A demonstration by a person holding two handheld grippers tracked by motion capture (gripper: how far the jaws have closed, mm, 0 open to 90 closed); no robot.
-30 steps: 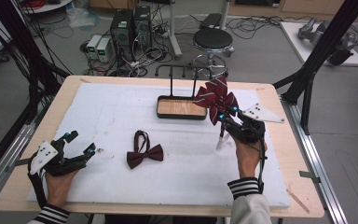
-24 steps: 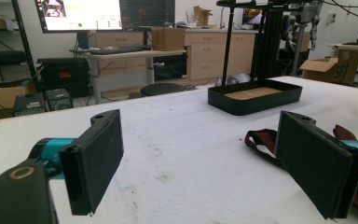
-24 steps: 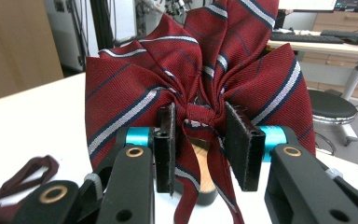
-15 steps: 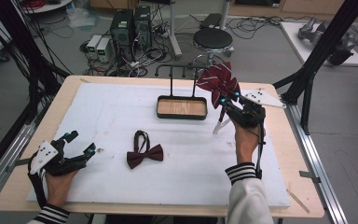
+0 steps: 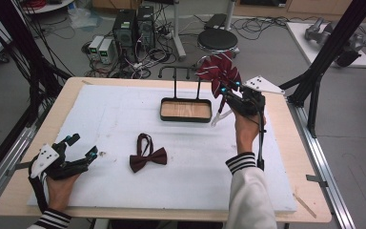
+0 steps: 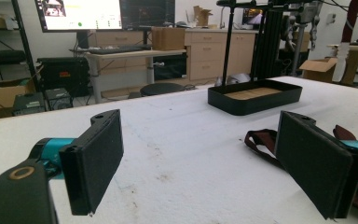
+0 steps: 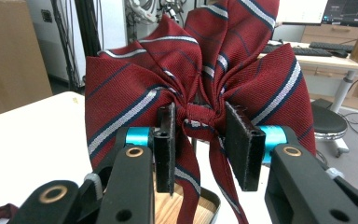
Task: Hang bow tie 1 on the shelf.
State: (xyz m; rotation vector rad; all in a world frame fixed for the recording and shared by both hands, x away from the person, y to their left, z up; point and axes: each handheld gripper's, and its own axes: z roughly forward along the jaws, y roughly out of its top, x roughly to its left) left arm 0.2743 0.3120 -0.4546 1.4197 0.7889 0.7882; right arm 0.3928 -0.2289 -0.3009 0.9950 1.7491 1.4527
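A dark red striped bow tie is pinched at its knot by my right gripper, held in the air just right of the black tray. In the right gripper view the pads press on the knot of the striped bow tie from both sides, and its tails hang down between them. A plain dark red bow tie lies flat on the white mat mid-table. My left gripper rests at the front left, open and empty, with the plain bow tie behind its right pad.
The black tray with a wooden floor carries an upright black rack at its back edge. A white foam mat covers the wooden table. Beyond the far edge stand a stool and computer boxes. Black frame posts flank the table.
My right hand has carried the striped bow tie up and farther from the person, past the tray's right end. The left gripper and the plain bow tie have stayed put.
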